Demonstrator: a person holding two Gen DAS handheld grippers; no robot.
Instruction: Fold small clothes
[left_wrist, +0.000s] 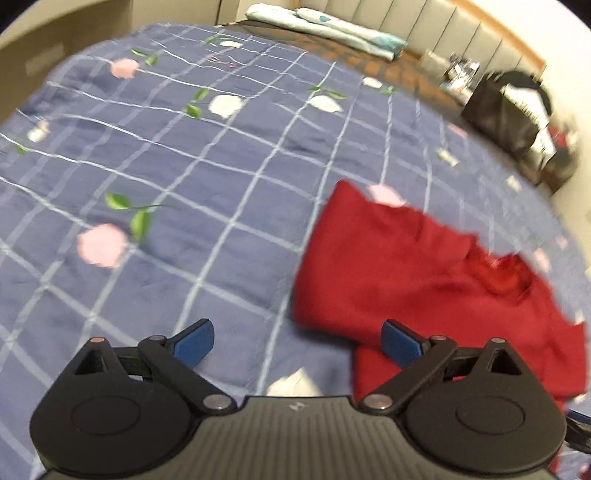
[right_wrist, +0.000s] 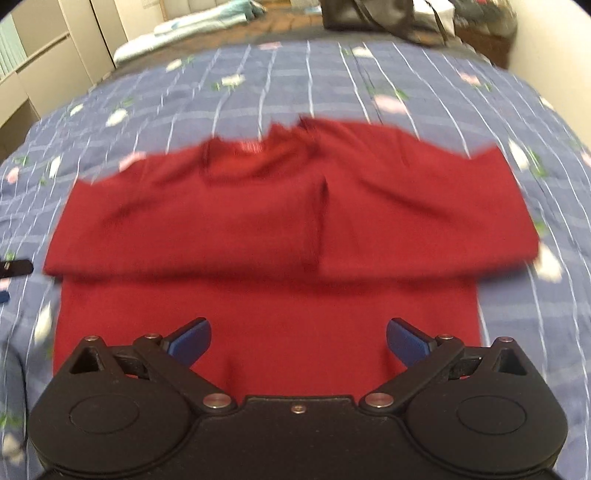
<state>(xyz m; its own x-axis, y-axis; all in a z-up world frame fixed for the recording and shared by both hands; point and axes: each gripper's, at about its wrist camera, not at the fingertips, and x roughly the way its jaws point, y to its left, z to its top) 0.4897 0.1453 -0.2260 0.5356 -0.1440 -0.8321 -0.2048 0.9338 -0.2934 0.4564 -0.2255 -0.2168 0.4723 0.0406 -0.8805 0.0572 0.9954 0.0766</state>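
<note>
The left gripper (left_wrist: 297, 341) hangs with jaws spread wide and empty at the red garment's (right_wrist: 266, 229) left edge, likely placed to take that side. The garment lies on the blue checked bedspread (left_wrist: 166, 166), apparently half folded, though blur hides detail. The right gripper (right_wrist: 299, 341), equally wide and empty, hovers over its near hem.

Loads of bare bedspread (left_wrist: 184, 177) ahead-left of the left hand-held gripper (left_wrist: 297, 343); only the red garment (left_wrist: 417, 273) sits front-right.
</note>
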